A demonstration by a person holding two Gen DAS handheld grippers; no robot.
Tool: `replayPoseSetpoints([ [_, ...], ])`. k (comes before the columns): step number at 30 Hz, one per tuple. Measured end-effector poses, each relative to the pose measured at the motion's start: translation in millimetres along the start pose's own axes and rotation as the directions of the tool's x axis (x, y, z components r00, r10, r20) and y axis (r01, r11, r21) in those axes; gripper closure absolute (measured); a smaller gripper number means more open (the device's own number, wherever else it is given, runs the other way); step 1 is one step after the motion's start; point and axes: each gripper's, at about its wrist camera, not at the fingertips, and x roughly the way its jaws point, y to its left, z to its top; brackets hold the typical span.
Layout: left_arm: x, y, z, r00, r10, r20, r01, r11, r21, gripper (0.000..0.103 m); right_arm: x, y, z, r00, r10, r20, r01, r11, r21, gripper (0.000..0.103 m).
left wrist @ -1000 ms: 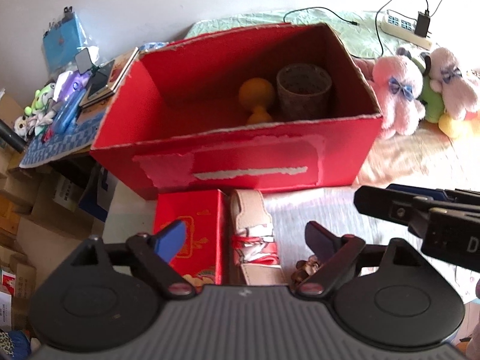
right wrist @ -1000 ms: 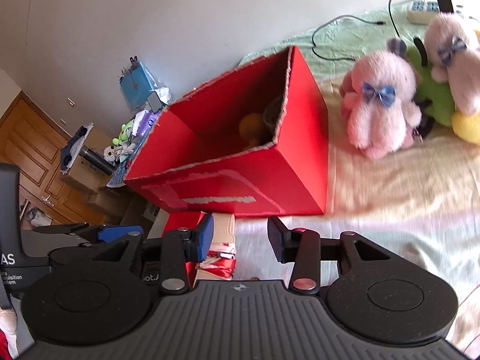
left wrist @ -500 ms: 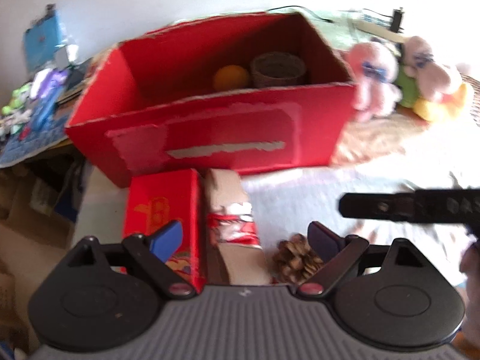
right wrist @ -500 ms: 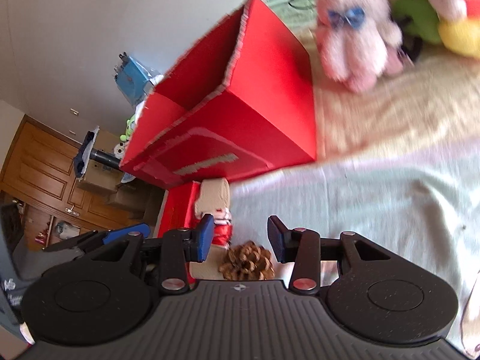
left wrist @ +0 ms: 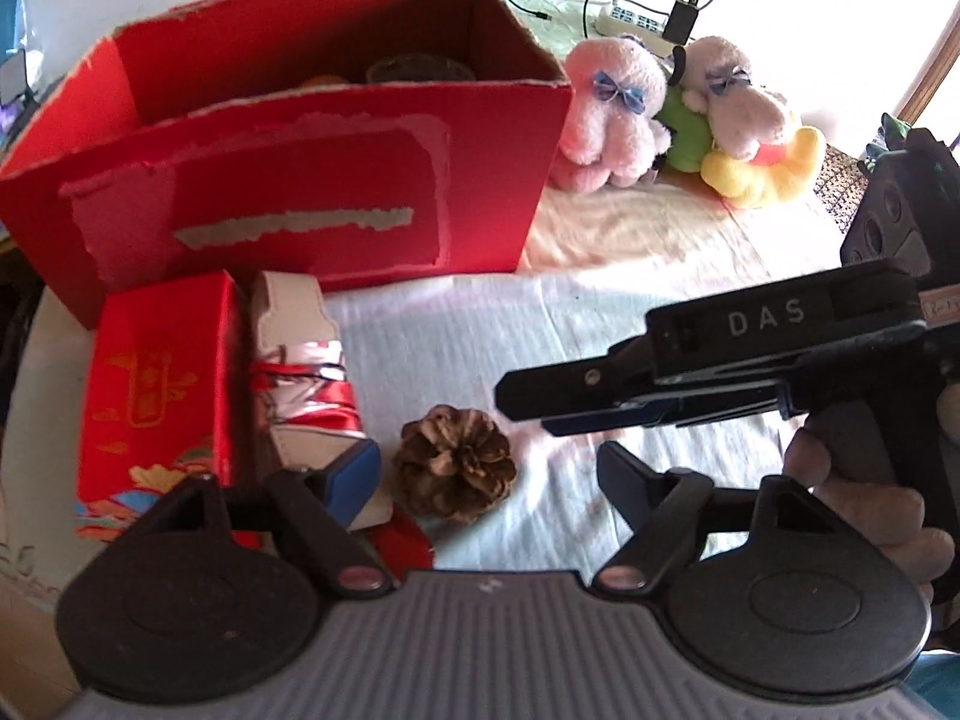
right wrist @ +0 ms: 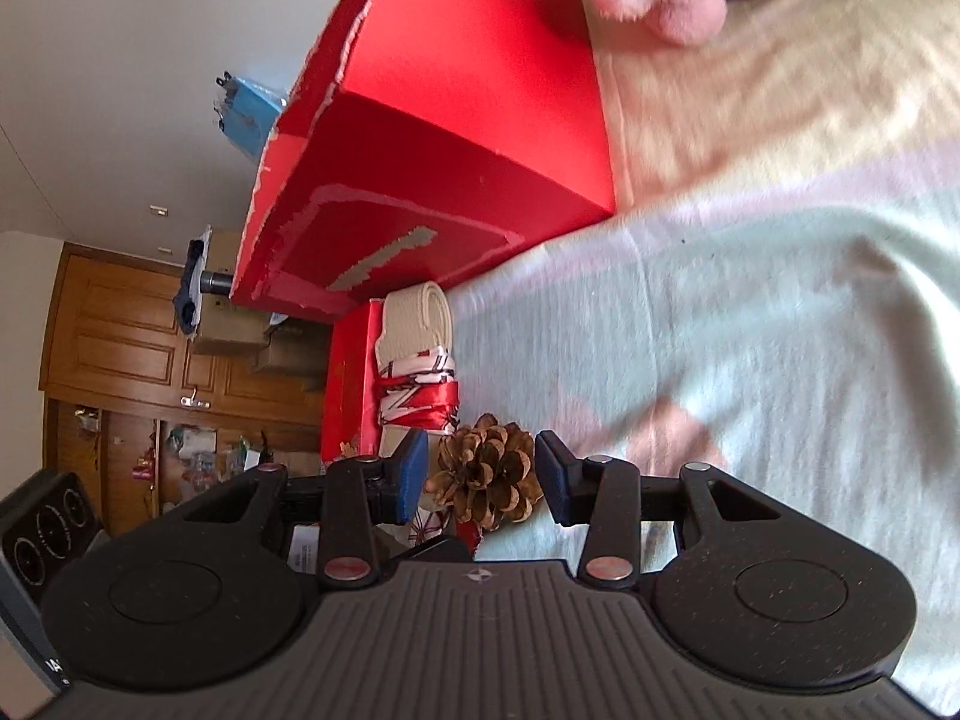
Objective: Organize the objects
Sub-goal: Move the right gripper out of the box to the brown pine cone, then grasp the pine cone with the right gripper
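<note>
A brown pine cone [left wrist: 455,465] lies on the pale bedcover just ahead of my left gripper [left wrist: 489,480], which is open with the cone nearer its left finger. My right gripper [right wrist: 483,477] is open too. In its own view the pine cone [right wrist: 486,474] sits between its blue pads, close to both. Seen from the left wrist, the right gripper [left wrist: 528,405] reaches in from the right, slightly above the cone, held by a hand [left wrist: 864,498]. Beyond stands the big open red box [left wrist: 288,198], with items half hidden inside.
A small red gift box [left wrist: 156,396] and a beige roll tied with red ribbon [left wrist: 306,378] lie left of the cone, in front of the big box. Plush toys [left wrist: 612,114] sit at the back right, with a power strip [left wrist: 636,21] behind. Wooden cupboards [right wrist: 120,330] stand beyond the bed.
Both grippers have dropped and tilted down toward the bedcover. The pine cone has come into view, and the right gripper has moved in until the cone sits between its fingers.
</note>
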Motion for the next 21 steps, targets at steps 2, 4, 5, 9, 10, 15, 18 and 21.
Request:
replayPoseSetpoints([
  [2, 6.0, -0.2, -0.9, 1.0, 0.012, 0.0, -0.012, 1.0, 0.0, 0.026, 3.1, -0.7, -0.1, 1.0, 0.0, -0.019, 0.0, 1.0, -0.003, 0.059],
  [4, 13.8, 2.2, -0.8, 1.0, 0.019, -0.009, -0.019, 1.0, -0.004, 0.029, 7.6, -0.1, 0.1, 0.999, -0.002, -0.034, 0.001, 1.0, -0.007, 0.059],
  [5, 17.8, 3.5, -0.9, 1.0, 0.024, -0.016, -0.024, 1.0, -0.007, 0.031, 9.5, 0.3, 0.5, 0.999, -0.003, -0.042, 0.002, 1.0, -0.011, 0.059],
  [9, 28.0, 3.9, -2.4, 0.999, 0.027, -0.023, -0.027, 1.0, 0.009, 0.039, 16.2, 0.2, 1.6, 0.998, -0.012, -0.06, 0.01, 1.0, -0.023, 0.058],
  [10, 29.4, 3.3, -2.6, 0.999, 0.029, -0.023, -0.028, 0.999, 0.016, 0.04, 17.3, -0.6, 1.9, 0.998, -0.015, -0.062, 0.014, 1.0, -0.022, 0.058],
  [15, 31.9, 1.8, -4.2, 0.999, 0.045, -0.013, -0.044, 0.998, 0.037, 0.041, 19.1, -5.1, 1.9, 0.997, -0.022, -0.074, 0.021, 1.0, -0.013, 0.058],
  [18, 32.7, 1.0, -2.9, 0.998, 0.068, -0.015, -0.067, 0.997, 0.044, 0.05, 17.3, -6.3, 2.0, 0.997, -0.018, -0.073, 0.018, 1.0, -0.003, 0.059],
  [21, 32.7, 2.3, -1.5, 0.998, 0.052, -0.019, -0.052, 0.998, 0.029, 0.05, 12.1, -4.2, 3.3, 0.997, -0.034, -0.07, 0.033, 0.999, -0.014, 0.061],
])
